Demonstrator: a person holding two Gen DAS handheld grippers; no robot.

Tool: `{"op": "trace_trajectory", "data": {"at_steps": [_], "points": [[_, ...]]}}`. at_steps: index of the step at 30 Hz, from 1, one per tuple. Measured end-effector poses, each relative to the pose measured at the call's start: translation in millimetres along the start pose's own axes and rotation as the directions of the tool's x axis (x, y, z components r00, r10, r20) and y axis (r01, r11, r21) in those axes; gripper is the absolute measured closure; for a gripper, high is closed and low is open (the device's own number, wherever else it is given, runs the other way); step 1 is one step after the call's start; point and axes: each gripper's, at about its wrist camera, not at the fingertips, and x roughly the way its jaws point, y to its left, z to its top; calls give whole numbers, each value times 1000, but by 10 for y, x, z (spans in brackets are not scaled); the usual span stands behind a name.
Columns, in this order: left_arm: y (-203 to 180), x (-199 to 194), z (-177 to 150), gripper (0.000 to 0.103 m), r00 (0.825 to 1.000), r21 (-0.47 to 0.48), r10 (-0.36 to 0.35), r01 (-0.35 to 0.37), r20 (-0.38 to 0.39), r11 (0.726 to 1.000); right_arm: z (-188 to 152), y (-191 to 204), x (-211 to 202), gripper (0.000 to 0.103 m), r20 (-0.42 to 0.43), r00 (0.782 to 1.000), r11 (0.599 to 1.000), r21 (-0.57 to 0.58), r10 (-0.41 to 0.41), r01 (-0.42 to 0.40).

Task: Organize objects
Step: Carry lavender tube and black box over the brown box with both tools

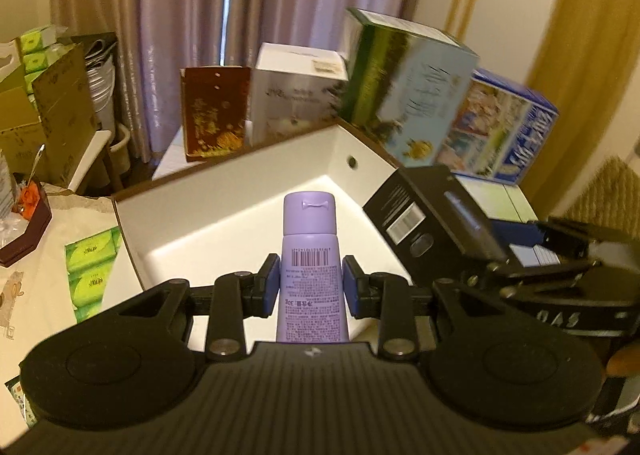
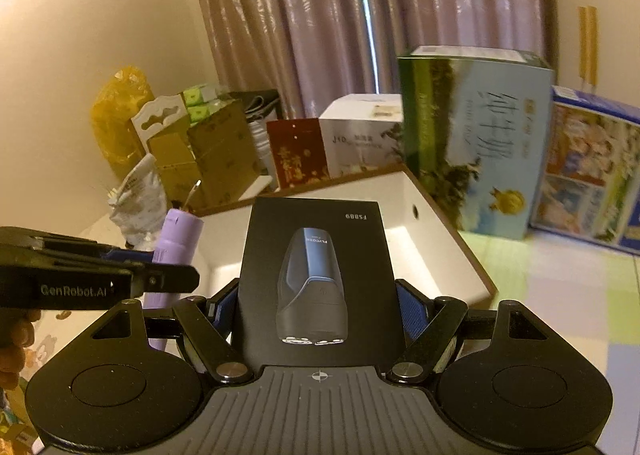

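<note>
The left gripper (image 1: 310,287) pinches a purple tube (image 1: 310,255) between its blue pads, the tube's cap pointing away from the gripper and over a white tray (image 1: 224,215) that lies just ahead and below. To its right, the right gripper (image 2: 318,311) clamps a black box (image 2: 316,255) printed with a picture of an electric shaver, held tilted over the tray's right rim. Beyond the tray, past both grippers, boxes stand in a row: a dark red one (image 1: 214,115), a white one (image 1: 296,91), a tall green and pale blue one (image 1: 408,91) and a blue one (image 1: 500,127). Left of the left gripper lies a green tissue pack (image 1: 92,275) on what looks like a cloth-covered tabletop, though that edge of the view is blurred.
</note>
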Motion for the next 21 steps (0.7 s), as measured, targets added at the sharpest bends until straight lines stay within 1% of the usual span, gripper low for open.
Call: {"op": "trace_trajectory", "data": {"at_steps": [3,5,10,13,15,21], "points": [[104,187,108,75,999,-36,35,-35,-16,999,94,-46,276,28,-14,1000,1000,-10,-8,7],[166,325,147,75,998,-60,49,-51,-40,997,145,-83,463,28,-29,1000,1000,-20,-11,10],[294,627,112,75,992,-106,82,-92,-101,990,183,-132,804,28,-66,998,998,-59,-16,12],[336,816,78,75,986,-134,90,-109,-139,985,155,-185,1027,28,-107,994,997,-81,-22,13],[350,941,46,75,980,-141,106,-130,-167,981,118,-226,1182,28,-144,989,995,-95,-31,17],[358,1230,-68,75,966,-165,105,-146,-235,975,-26,-351,1516,28,-255,966,994,-104,-49,23]]}}
